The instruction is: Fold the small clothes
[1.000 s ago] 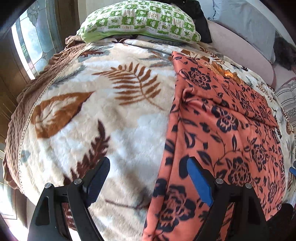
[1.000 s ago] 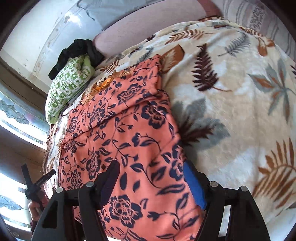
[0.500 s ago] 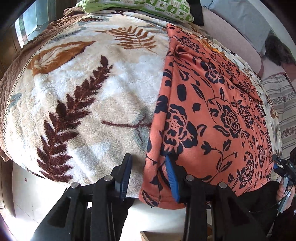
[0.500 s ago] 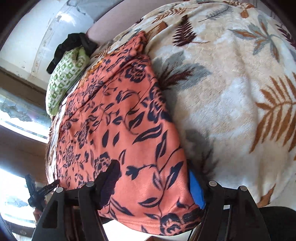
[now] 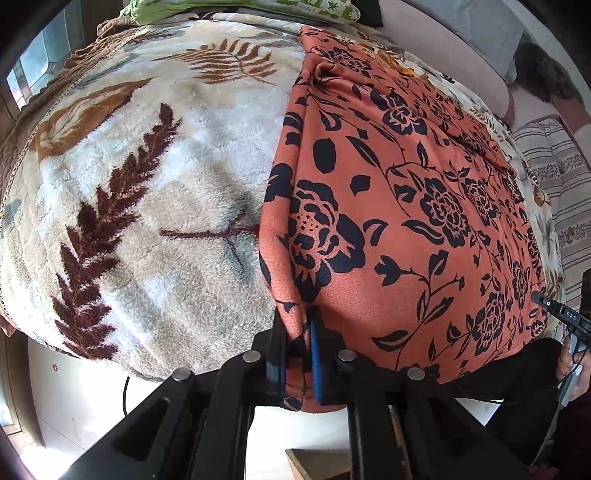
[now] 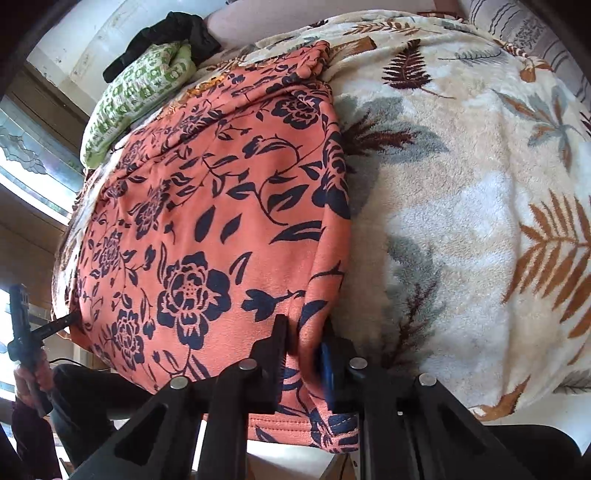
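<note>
An orange garment with dark blue flowers point(image 5: 406, 192) point(image 6: 207, 229) lies spread on a fleece blanket and hangs over the bed's near edge. My left gripper point(image 5: 297, 354) is shut on the garment's near left corner, the cloth pinched between its jaws. My right gripper point(image 6: 303, 354) is shut on the near right corner, with the hem hanging below its fingers. In the left wrist view the right gripper point(image 5: 561, 314) shows at the far right edge, in a hand. In the right wrist view the left gripper point(image 6: 44, 326) shows at the far left edge.
The cream blanket with brown and orange fern leaves point(image 5: 147, 192) point(image 6: 461, 206) covers the bed. A green patterned pillow point(image 6: 140, 88) and a black cloth point(image 6: 166, 33) lie at the far end. A striped cushion point(image 5: 550, 177) sits at the right. Pale floor point(image 5: 74, 406) lies below the bed edge.
Both grippers have come down to the bed's near edge and gone from open to shut, each pinching a near corner of the orange garment.
</note>
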Tool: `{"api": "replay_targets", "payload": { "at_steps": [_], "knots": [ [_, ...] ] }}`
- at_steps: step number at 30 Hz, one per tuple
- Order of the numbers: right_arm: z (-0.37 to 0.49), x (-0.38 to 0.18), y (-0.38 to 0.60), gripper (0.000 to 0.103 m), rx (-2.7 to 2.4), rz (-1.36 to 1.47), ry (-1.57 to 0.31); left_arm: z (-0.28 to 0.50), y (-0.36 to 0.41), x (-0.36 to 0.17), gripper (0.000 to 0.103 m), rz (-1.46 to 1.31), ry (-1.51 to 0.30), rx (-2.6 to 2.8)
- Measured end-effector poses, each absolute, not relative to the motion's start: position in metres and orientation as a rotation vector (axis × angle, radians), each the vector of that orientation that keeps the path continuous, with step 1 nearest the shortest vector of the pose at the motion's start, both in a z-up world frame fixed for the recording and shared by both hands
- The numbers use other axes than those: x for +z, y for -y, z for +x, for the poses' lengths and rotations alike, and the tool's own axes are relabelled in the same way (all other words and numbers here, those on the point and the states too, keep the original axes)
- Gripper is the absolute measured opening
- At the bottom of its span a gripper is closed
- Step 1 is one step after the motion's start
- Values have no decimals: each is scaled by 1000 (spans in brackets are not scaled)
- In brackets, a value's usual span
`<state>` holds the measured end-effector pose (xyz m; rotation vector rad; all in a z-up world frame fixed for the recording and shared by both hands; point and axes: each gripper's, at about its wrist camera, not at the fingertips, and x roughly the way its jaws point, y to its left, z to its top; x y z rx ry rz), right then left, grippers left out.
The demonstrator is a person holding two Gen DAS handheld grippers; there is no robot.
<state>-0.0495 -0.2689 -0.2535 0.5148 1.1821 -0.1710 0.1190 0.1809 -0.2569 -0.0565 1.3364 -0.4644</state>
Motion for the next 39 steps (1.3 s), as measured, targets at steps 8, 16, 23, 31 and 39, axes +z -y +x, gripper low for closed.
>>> {"api": "replay_targets", "payload": {
  "at_steps": [8, 16, 23, 31, 39],
  "knots": [
    [-35, -213, 285, 10, -5, 738, -1040, 149, -184, -215, 7, -215, -1314, -642],
    [67, -159, 338, 9, 57, 907, -804, 268, -166, -144, 7, -323, -1199, -728],
    [199, -197, 422, 10, -181, 996, -702, 445, -113, -188, 10, -337, -1201, -565],
    [225, -302, 482, 13, -300, 1261, -746, 465, -123, -263, 20, -516, -1210, -372],
    [196, -216, 438, 60, -356, 911, -610, 355, -131, -211, 54, -448, -1054, -283]
  ]
}}
